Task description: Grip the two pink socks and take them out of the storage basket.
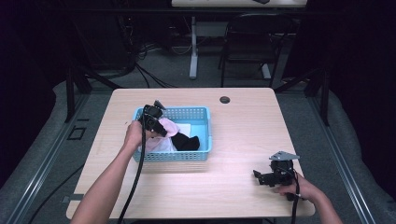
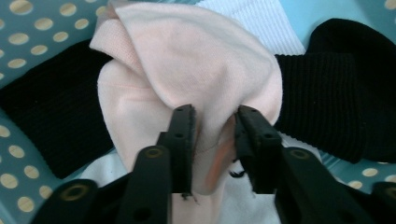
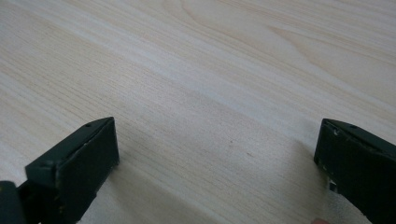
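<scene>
Wooden table (image 1: 243, 135) | blue basket (image 1: 187, 113) | grey floor (image 1: 177, 74) | dark room

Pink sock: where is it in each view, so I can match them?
High view: pink sock in the blue basket, at the left gripper.
Left gripper view: centre, a fold pinched between the jaws.
Right gripper view: bare table, no sock.
Shared landmark: black sock.

The pink sock (image 2: 187, 70) covered part of the black sock (image 2: 336, 102); the white cloth (image 2: 261, 16) was cut off by the top edge.
</scene>
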The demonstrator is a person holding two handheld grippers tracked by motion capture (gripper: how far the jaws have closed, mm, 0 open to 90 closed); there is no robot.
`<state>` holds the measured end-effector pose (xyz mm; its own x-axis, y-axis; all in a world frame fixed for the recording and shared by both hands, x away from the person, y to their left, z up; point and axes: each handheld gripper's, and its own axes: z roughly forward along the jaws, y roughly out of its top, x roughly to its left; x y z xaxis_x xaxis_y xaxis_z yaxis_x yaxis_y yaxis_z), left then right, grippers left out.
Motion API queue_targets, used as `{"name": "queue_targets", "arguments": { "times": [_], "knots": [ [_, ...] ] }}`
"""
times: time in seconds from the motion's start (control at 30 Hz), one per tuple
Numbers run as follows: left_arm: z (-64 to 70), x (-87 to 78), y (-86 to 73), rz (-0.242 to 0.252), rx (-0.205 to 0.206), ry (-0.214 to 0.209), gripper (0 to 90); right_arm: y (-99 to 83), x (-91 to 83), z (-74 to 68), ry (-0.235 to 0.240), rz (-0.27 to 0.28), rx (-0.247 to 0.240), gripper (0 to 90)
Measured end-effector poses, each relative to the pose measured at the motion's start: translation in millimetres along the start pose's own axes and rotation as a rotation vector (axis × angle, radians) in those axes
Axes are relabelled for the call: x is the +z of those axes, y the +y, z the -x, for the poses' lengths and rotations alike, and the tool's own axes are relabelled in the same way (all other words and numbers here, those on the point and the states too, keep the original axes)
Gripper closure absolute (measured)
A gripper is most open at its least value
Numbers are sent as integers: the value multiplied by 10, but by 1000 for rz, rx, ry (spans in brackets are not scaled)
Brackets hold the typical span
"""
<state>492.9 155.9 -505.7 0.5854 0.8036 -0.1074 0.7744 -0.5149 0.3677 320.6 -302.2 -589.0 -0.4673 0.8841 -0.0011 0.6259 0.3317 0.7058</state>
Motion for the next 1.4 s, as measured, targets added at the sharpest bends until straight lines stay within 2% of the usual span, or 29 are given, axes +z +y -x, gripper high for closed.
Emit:
{"name": "queue_targets", "arguments": {
  "times": [0.03,0.07,0.2,0.47,0.77,1.17,1.4],
  "knots": [
    [0,-15,-4,7,11,17,755,0,1,-1,3,2,1,0],
    [-6,-24,-13,14,11,11,785,0,1,-1,2,2,1,0],
    [-21,-78,-44,41,14,13,835,0,0,0,0,0,0,0],
    [-26,-246,-91,93,40,23,842,0,0,0,0,0,0,0],
    [-21,-457,-124,144,50,32,842,0,1,-1,2,1,1,0],
    [-34,-767,-107,169,63,24,843,0,1,0,0,0,0,0],
    [-41,-935,-85,162,79,32,843,0,1,-1,2,1,1,0]
  ]
}}
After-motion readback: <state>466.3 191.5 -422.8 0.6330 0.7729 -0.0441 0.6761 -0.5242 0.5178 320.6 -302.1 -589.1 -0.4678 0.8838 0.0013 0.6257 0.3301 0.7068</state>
